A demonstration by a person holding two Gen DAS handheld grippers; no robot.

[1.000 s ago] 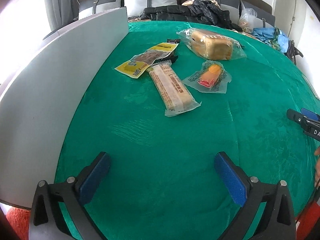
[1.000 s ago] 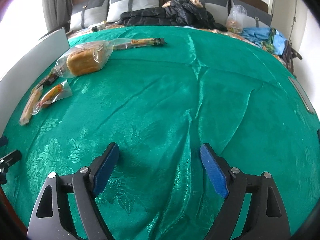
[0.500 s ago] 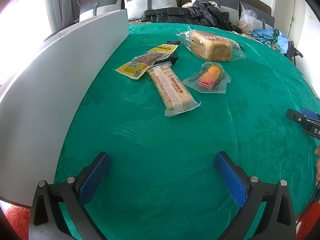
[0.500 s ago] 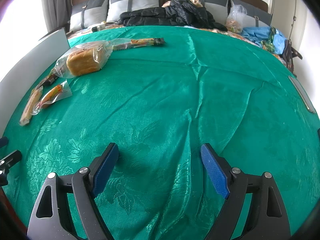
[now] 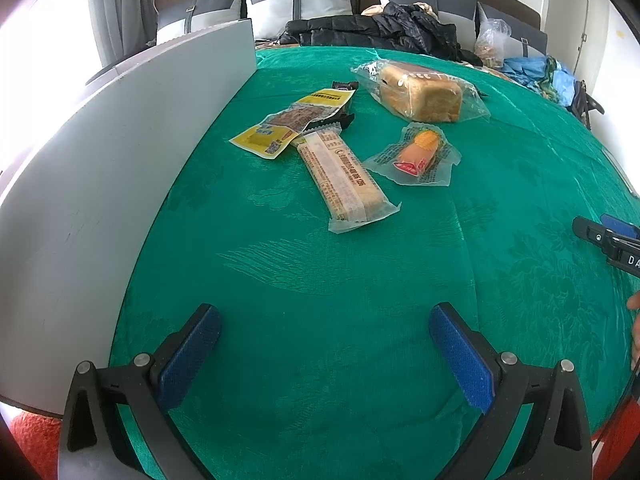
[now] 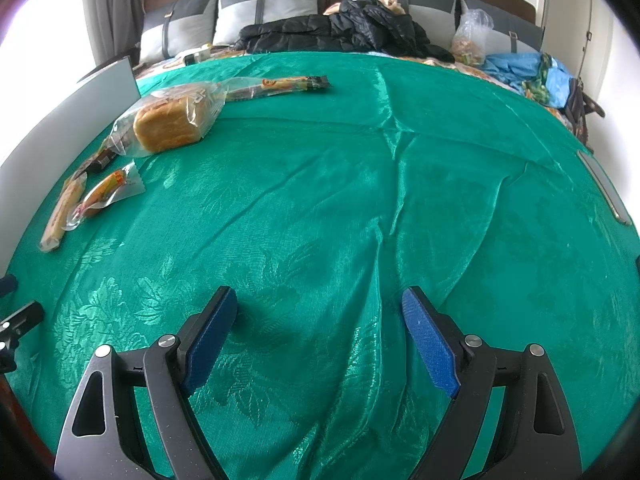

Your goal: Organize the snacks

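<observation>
Both tools, left (image 5: 324,354) and right (image 6: 318,338), hover released over the green cloth (image 5: 320,280); beyond, at upper centre, wafer bar (image 5: 344,180), sausage pack (image 5: 416,152) and bread loaf (image 5: 420,94) lie unsorted. Sorting looks unstarted; next, reach the nearest bar.

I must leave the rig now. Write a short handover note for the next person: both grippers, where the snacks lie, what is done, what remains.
Left gripper: open, empty, above the green cloth.
Right gripper: open, empty, above bare cloth.
Snacks, all loose near the white board: bagged bread loaf, yellow flat packet overlapping a dark wrapper, long clear-wrapped biscuit bar, small orange snack pouch, long clear packet behind the loaf.
Done: nothing visibly sorted.
Left: everything.
</observation>
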